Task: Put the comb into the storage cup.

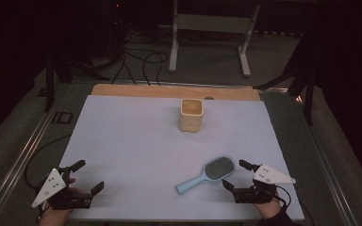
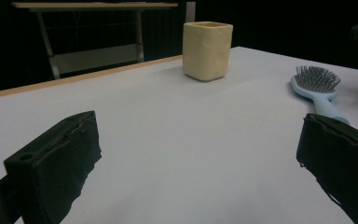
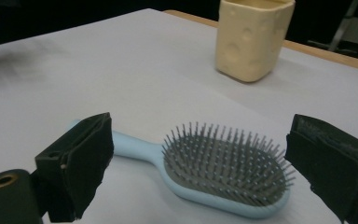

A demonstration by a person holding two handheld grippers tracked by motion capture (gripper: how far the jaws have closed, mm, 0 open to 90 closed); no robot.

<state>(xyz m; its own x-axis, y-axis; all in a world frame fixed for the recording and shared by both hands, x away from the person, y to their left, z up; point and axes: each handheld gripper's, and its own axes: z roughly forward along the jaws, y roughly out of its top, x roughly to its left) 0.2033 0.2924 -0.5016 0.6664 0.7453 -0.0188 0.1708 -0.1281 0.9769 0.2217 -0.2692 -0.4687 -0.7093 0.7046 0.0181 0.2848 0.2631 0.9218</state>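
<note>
Nearest, at about 7 o'clock on the table [image 1: 122,141], the left gripper [image 1: 88,177] rests with jaws wide apart, holding nothing. At 5 o'clock the right gripper [image 1: 234,174] is spread too, just beside the brush [image 1: 207,174], which lies bristles up, handle toward 8 o'clock. Farther off, at 12 o'clock, stands the cup [image 1: 191,115], upright.

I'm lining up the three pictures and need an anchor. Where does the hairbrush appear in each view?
High view: the hairbrush lies low, right of centre, bristles up, handle pointing lower left.
Left gripper view: at the right edge, head far, handle towards the camera.
Right gripper view: low centre, its head between the jaws' tips.
Shared landmark: the cream cup stands beyond the brush in all three.
</note>
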